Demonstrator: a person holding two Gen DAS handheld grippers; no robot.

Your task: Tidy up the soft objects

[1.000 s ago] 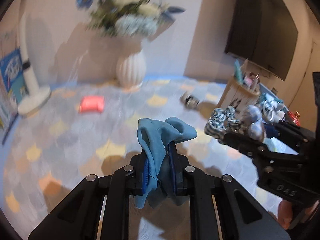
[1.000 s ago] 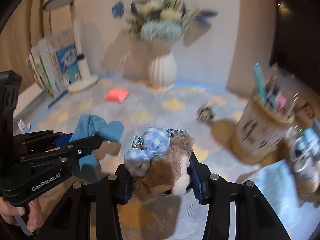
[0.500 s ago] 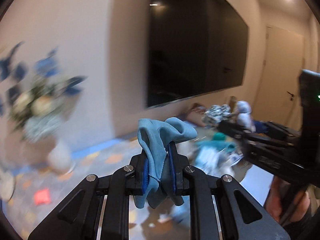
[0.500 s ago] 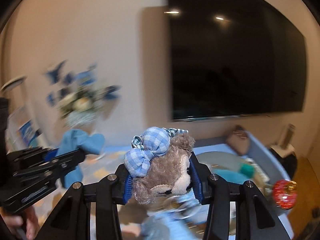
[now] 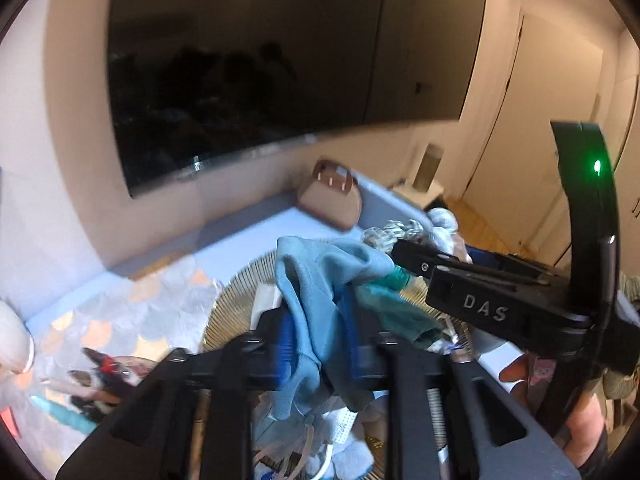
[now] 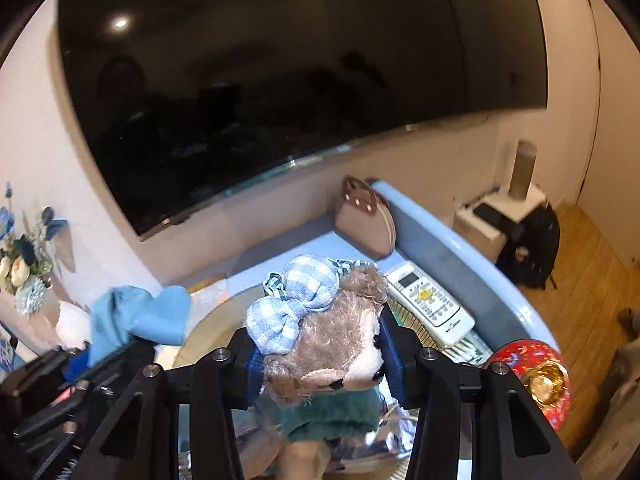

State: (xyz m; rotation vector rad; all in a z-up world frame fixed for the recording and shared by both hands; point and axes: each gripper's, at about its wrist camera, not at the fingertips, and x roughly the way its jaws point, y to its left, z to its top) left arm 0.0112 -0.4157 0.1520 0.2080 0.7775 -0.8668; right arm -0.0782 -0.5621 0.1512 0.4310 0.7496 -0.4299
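— Where is the blue cloth (image 5: 320, 300) now?

— It hangs between the pads of the left gripper (image 5: 318, 344), above the round woven basket (image 5: 232, 304). The jaws are opening; the cloth is still between them, draped over one pad, and I cannot tell if the pads still press it.

— And the plush toy (image 6: 336, 344)?

— It sits between the pads of the right gripper (image 6: 320, 360), also over the basket. These jaws are opening too, with the toy's head between them and both pads at its sides.

— What lies near?

— A white remote control (image 6: 430, 300) rests on the basket's far edge, and a brown handbag (image 6: 366, 220) stands behind it, below the dark television (image 6: 280, 80).
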